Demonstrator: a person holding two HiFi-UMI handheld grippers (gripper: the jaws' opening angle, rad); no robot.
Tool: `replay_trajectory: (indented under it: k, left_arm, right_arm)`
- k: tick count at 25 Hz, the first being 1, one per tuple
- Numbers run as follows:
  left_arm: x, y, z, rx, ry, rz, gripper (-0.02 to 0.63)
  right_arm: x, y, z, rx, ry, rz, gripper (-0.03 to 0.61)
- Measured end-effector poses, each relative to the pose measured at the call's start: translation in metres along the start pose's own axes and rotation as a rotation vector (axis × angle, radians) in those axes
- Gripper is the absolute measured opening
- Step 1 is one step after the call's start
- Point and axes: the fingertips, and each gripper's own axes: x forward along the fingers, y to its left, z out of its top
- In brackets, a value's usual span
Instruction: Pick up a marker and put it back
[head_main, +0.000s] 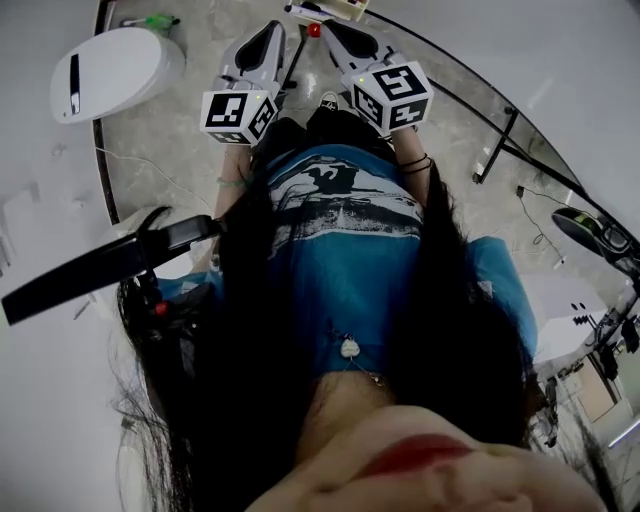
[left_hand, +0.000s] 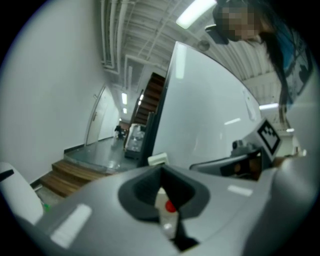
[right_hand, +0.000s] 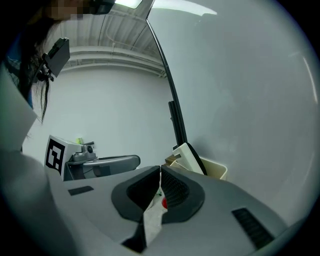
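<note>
Both grippers are held out in front of the person's body, side by side, tips nearly together. My left gripper is shut with nothing between its pads. My right gripper is shut too, and empty. A small red cap, perhaps a marker's, shows just beyond and between the two tips. A beige tray with a white eraser hangs at the whiteboard's foot, just past the tips. A green marker lies far left on the floor.
The whiteboard on its black frame stands straight ahead and to the right. A white rounded device stands at the left. Wooden steps lie farther left. A black arm sticks out by the person's left side.
</note>
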Motion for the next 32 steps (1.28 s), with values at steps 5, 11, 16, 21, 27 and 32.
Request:
replay_trajectory:
  k: [5,11,16,21,27,32]
  left_arm:
    - [0.002,0.015,-0.001,-0.002,0.012,0.03,0.002]
    - [0.009,0.034,-0.003,-0.002,0.022,0.005,0.002]
    - [0.024,0.024,0.003,-0.003,0.032,-0.049,0.002]
    - [0.018,0.063,0.012,-0.006,0.036,-0.093,0.002]
    - [0.021,0.059,0.013,-0.006,0.039,-0.1,0.002]
    - [0.023,0.059,0.014,-0.01,0.037,-0.101,0.002]
  right_arm:
    - [0.019,0.005,0.003,-0.016,0.037,0.031,0.014]
    - [0.046,0.008,-0.005,-0.105,0.111,0.007,0.081]
    - [0.048,0.0,-0.013,-0.136,0.189,-0.018,0.127]
    - [0.092,0.014,-0.015,-0.176,0.274,-0.074,0.133]
    - [0.091,0.007,-0.032,-0.274,0.416,-0.096,0.133]
    - [0.091,0.002,-0.042,-0.348,0.502,-0.122,0.133]
